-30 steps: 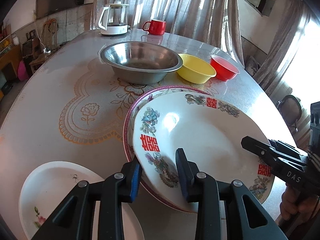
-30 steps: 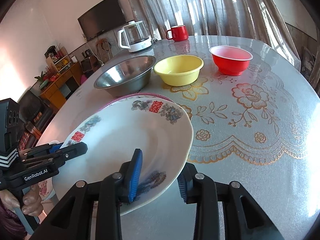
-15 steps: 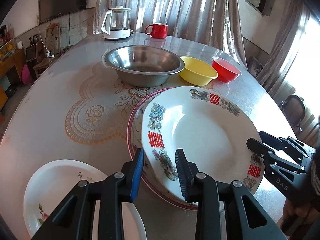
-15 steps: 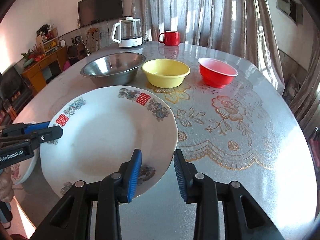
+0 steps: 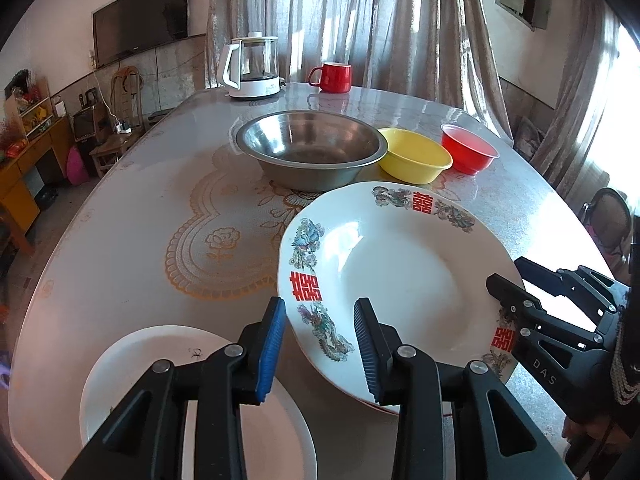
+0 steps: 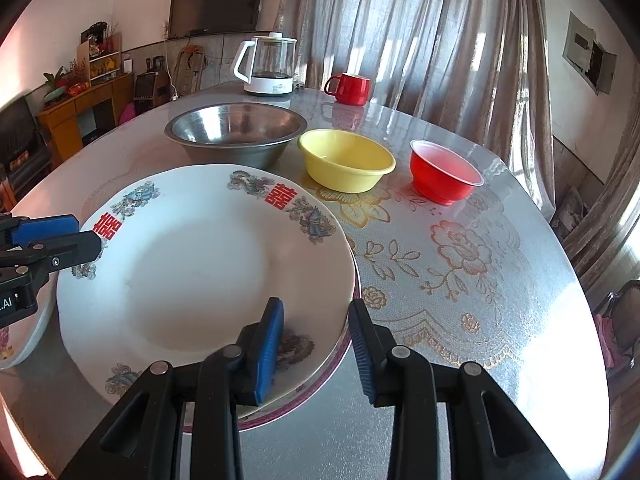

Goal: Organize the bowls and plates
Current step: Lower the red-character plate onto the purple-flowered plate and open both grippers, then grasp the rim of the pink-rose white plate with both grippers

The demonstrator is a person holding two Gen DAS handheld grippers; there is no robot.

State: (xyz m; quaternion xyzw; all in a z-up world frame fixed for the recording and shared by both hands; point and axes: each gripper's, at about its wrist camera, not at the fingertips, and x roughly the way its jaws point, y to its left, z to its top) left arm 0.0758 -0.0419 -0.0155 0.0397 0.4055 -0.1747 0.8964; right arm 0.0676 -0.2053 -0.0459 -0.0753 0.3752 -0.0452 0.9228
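A white plate with red characters and floral rim (image 5: pixel 400 276) (image 6: pixel 208 280) lies on top of a pink-rimmed plate (image 6: pixel 344 344). My left gripper (image 5: pixel 320 344) is open, its fingers astride the plate's near-left rim. My right gripper (image 6: pixel 316 344) is open, astride the plate's near-right rim. Each gripper shows in the other's view: the right one (image 5: pixel 516 280), the left one (image 6: pixel 76 232). A plain white plate (image 5: pixel 132 380) lies at the front left. A steel bowl (image 5: pixel 308 148), a yellow bowl (image 5: pixel 412 160) and a red bowl (image 5: pixel 468 152) stand in a row behind.
A glass kettle (image 5: pixel 252 68) and a red mug (image 5: pixel 332 76) stand at the table's far edge by the curtains. The round table (image 5: pixel 120 240) has a lace-pattern cover. A chair (image 5: pixel 608 220) stands at the right.
The patterned plate went from tilted and lifted to lying flat on the pink-rimmed plate. Both grippers have opened wider around its rim.
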